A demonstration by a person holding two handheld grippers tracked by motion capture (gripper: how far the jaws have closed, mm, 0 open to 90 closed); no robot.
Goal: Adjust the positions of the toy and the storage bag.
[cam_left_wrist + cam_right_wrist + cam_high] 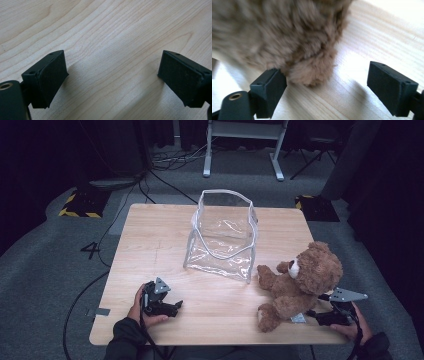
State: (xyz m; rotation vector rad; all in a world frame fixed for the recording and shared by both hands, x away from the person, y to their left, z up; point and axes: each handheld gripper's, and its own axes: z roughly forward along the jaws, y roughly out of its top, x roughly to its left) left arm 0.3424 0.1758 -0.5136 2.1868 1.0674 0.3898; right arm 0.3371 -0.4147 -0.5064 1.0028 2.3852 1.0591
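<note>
The brown teddy bear [295,287] lay slumped on its back at the right of the high view, below and to the right of centre, its head toward the upper right and its feet toward the lower left, near the table's front right corner. In the right gripper view its fur [287,37] filled the upper left of the frame, blurred by closeness, with a rounded tuft dipping down to touch the left jaw. The right gripper [327,312] sat at the lower right of the high view, just behind the bear's body, and its jaws stood wide apart with bare wood between them, so nothing was clamped yet. To do this grasp well, it seemed best to slide forward until a firm part of the body or a limb sat squarely between both pads, then close slowly; pinching loose fur alone would likely let the toy slip. The clear plastic bag [222,237] stood upright and open-mouthed at the centre of the frame, just left of the bear's raised paw. The left gripper [170,307] rested at the lower left on the wooden table [150,235], its 2 jaws spread wide over plain wood and holding nothing.
</note>
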